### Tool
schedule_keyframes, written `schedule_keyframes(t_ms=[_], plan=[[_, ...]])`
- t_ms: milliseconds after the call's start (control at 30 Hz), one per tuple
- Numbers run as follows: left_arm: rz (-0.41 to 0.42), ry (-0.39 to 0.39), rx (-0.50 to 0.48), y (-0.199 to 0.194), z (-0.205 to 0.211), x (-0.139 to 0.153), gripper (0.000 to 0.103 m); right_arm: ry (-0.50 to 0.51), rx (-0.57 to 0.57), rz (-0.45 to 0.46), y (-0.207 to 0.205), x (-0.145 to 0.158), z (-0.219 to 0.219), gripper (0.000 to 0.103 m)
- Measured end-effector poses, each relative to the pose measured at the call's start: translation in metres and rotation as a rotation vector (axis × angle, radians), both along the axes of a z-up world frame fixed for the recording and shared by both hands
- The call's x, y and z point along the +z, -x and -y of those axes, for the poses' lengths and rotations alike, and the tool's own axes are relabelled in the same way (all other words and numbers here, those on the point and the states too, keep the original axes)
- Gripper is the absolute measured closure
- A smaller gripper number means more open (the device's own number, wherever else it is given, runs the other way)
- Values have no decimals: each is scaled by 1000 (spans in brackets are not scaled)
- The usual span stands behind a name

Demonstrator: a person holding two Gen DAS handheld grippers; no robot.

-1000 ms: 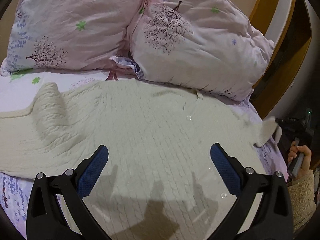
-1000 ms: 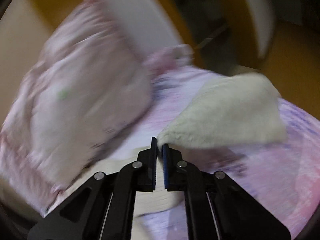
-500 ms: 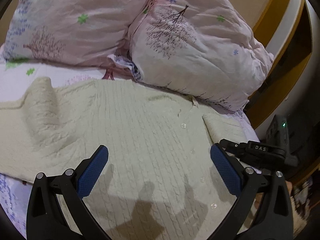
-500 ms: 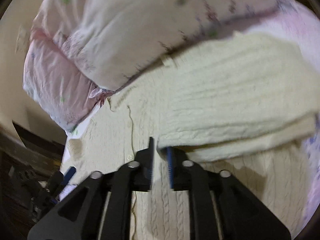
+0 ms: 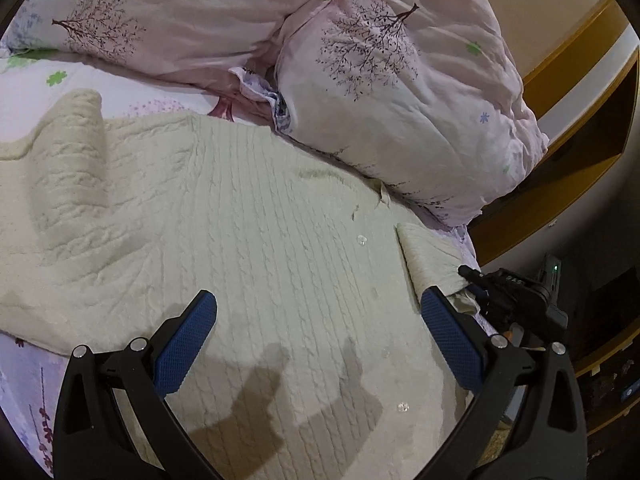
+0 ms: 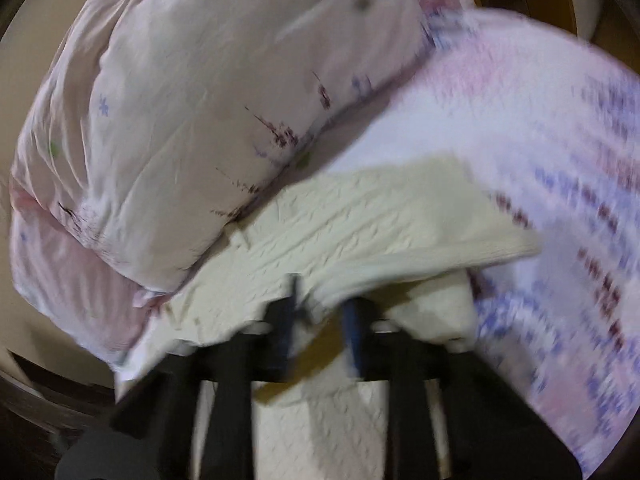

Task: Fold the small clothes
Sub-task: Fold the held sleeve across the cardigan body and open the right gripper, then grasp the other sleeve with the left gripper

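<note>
Cardigan [image 5: 248, 248] lies spread on the bed [image 5: 24, 80] below the pillows [image 5: 400, 92]; one sleeve is folded in, the rest remains. Left tongs [image 5: 318, 344] hover released; right tongs [image 6: 322, 320], blurred, seem parted beside the sleeve.

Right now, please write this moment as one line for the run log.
step: fold sleeve over cardigan | left gripper: open, above cardigan | right gripper: open, at folded sleeve | pillows behind

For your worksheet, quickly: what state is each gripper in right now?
Left gripper: open, holding nothing, above the cream cardigan.
Right gripper: jaws parted at the folded sleeve; blur hides any grip.
</note>
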State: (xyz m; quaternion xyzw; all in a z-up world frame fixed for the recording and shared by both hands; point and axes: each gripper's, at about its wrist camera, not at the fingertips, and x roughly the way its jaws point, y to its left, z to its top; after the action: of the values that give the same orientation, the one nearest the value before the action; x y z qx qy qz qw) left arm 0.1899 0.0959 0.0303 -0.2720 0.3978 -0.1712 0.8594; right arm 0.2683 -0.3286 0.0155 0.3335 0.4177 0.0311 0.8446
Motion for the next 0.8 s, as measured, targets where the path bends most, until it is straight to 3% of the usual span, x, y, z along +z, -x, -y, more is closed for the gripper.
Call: schedule_keyframes(t_ms=[133,233,300,333,400,533,667,800], plan=[[-5,38,12,-3,-5,0,1,143,111,154,2,37,-46,96],[-10,86,25,-6,-8,-2,2,212,401,259,11,58,-121,94],[-17,125,24,-8,-8,-5,5,266,624,249,19,54,-168,86],[-29,144,24,-10,-8,-7,9,309,743,220,26,44,-196,75],[-50,161,28,-13,-8,-11,13,329,827,181,34,30,-219,66],[-99,175,50,-19,-7,-20,15,206,766,116,36,21,-194,47],[-149,179,77,-26,-6,-29,22,64,591,50,36,19,-129,46],[-181,173,117,-34,-7,-36,37,-77,422,1,46,7,-63,45]])
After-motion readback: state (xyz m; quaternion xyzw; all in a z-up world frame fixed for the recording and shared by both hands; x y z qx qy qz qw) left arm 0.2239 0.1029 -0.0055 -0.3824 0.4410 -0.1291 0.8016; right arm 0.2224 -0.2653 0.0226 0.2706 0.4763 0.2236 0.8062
